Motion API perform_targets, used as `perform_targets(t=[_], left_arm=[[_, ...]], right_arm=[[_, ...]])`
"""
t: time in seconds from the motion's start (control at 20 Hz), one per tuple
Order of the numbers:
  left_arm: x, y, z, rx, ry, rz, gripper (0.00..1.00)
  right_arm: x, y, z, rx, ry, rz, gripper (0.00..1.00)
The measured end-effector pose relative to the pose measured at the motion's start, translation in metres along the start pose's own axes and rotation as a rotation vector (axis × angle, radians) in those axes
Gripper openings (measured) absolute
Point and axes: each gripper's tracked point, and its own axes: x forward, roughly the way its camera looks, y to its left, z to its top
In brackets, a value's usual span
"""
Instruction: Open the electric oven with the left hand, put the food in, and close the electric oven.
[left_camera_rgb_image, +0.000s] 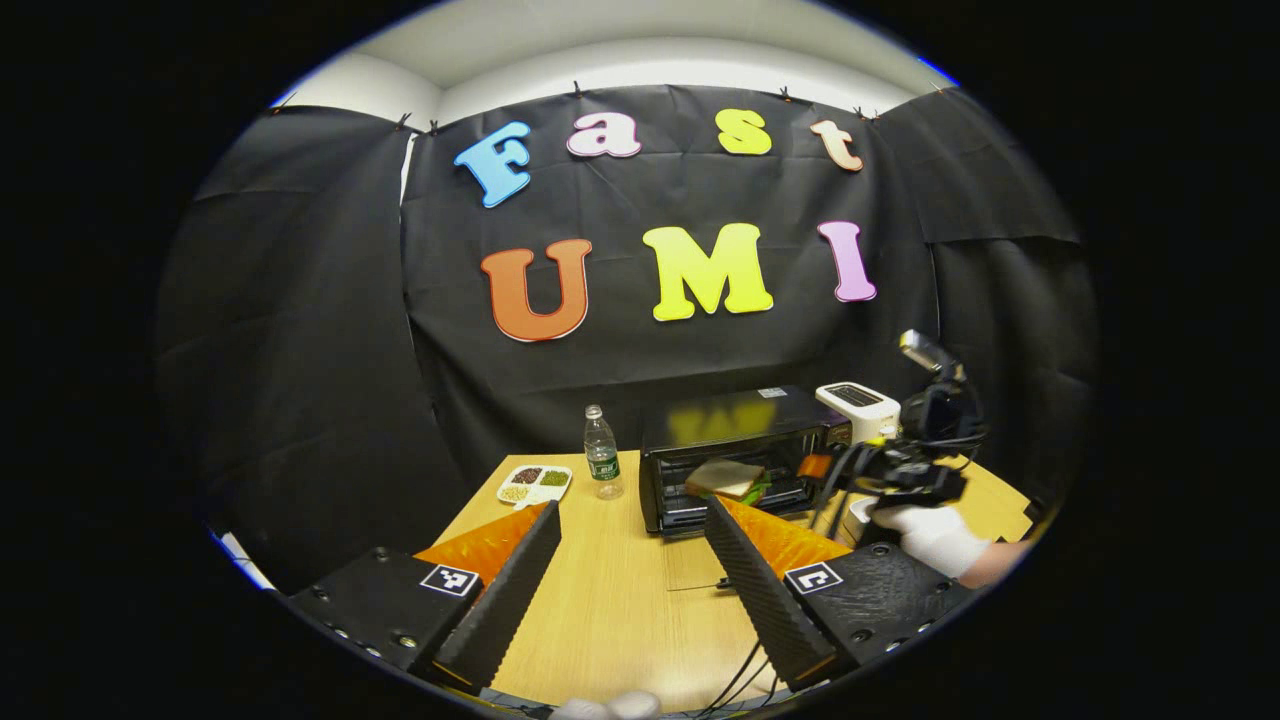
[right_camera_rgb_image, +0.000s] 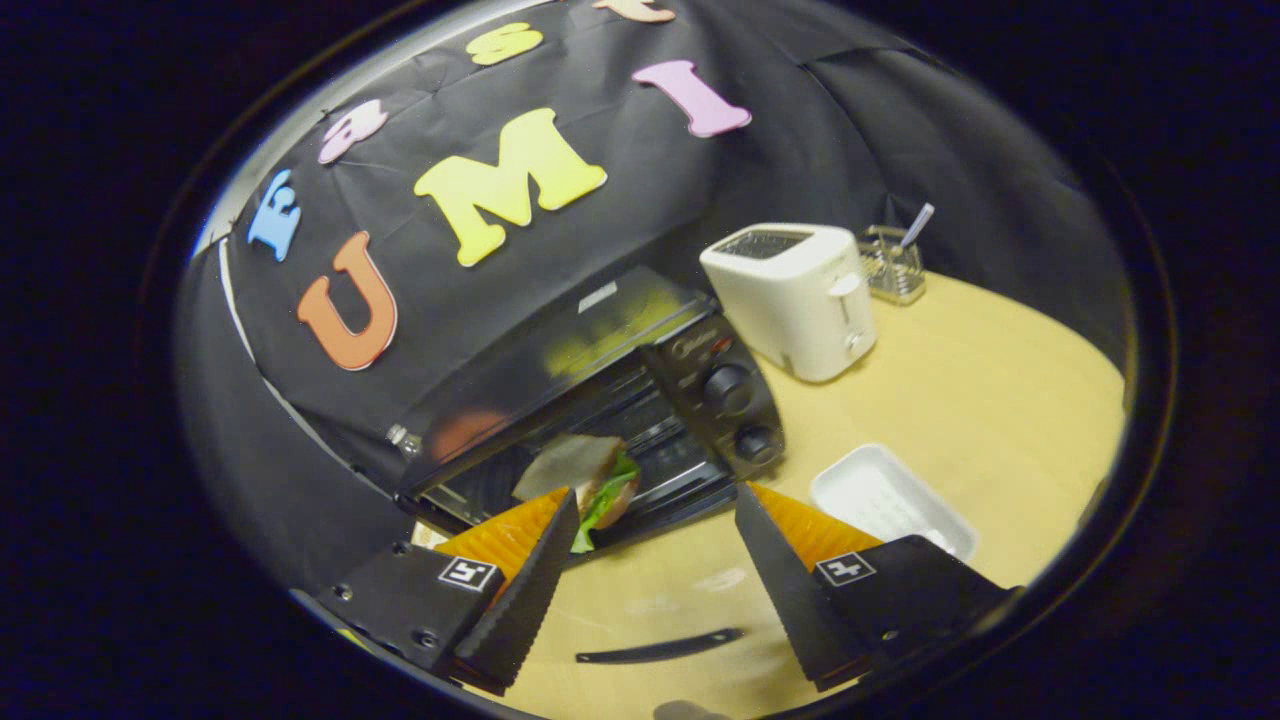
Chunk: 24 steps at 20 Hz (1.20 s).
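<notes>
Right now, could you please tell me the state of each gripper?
Left gripper: jaws open, holding nothing.
Right gripper: jaws open, holding nothing; sandwich sits in the oven.

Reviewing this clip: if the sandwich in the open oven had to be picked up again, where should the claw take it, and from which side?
Judging by its pose, the right claw should pinch the sandwich through its thickness, one finger over the top slice and one under the bottom, coming from the oven's open front. It is a flat stack with lettuce poking out, and the oven's walls block the other sides.
</notes>
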Motion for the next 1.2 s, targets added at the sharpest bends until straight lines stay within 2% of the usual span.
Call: perform_targets(t=[0.2,0.4,0.45,0.5,0.75,1.1,1.15,1.2], left_arm=[[0.010,-0.015,-0.015,-0.018,0.016,0.005,0.95],[0.028,-0.039,-0.053,-0.049,0.080,0.006,0.95],[0.033,-0.048,-0.065,-0.062,0.101,-0.001,0.95],[0.038,-0.056,-0.075,-0.071,0.122,-0.005,0.96],[0.068,-0.105,-0.135,-0.100,0.228,-0.044,0.96],[0.105,-0.159,-0.200,-0.077,0.337,-0.107,0.96],[0.109,-0.161,-0.206,-0.079,0.350,-0.108,0.96],[0.113,-0.164,-0.211,-0.074,0.356,-0.105,1.00]], right_arm=[[-0.070,-0.047,0.048,-0.135,-0.050,-0.024,1.00],[-0.126,-0.095,0.084,-0.261,-0.103,-0.069,1.00],[-0.137,-0.105,0.087,-0.279,-0.103,-0.076,0.89],[-0.147,-0.115,0.090,-0.291,-0.105,-0.084,1.00],[-0.190,-0.155,0.102,-0.408,-0.107,-0.125,1.00],[-0.230,-0.191,0.118,-0.443,-0.119,-0.173,1.00],[-0.234,-0.196,0.119,-0.443,-0.117,-0.184,0.91],[-0.236,-0.201,0.120,-0.440,-0.111,-0.194,0.91]])
